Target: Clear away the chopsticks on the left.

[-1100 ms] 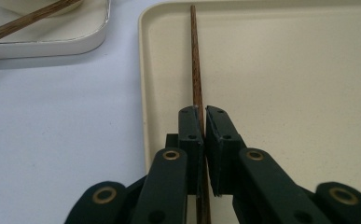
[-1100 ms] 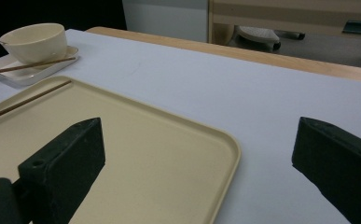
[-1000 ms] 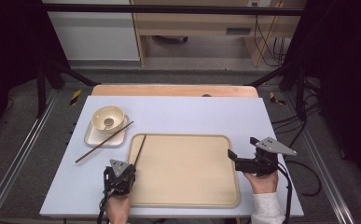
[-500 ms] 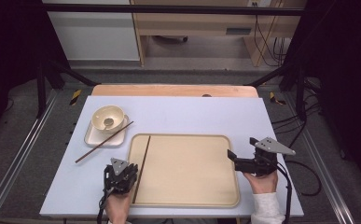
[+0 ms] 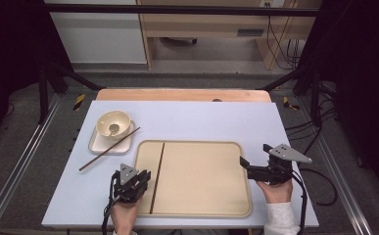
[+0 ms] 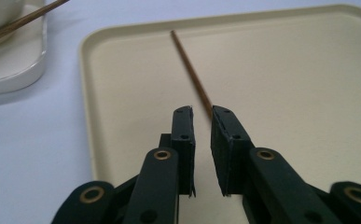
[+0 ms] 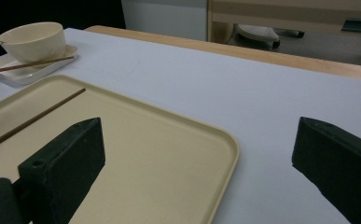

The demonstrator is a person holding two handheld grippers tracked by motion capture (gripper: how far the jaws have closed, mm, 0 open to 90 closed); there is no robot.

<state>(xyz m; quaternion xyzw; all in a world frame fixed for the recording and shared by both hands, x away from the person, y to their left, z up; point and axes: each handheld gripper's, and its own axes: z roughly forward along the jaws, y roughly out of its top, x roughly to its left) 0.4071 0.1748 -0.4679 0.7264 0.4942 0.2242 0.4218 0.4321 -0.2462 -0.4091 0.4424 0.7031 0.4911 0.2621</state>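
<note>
In the high view, one chopstick is seen lying on the tray, pointing away from the person, just beside the left tool, while the right tool is held well apart. In the left gripper view, the left tool is seen a little open, its jaws having just been opening, and the chopstick is let go, running straight ahead from the jaw tips. In the right gripper view, the right tool is held wide open with nothing in it, and the second chopstick is seen resting far off on the small plate.

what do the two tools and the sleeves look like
Both are black. The left tool and right tool each carry a grey three-cornered plate and trail a black cable. The left tool's jaws show brass-coloured pivot rivets. A white knitted sleeve covers the right wrist.
</note>
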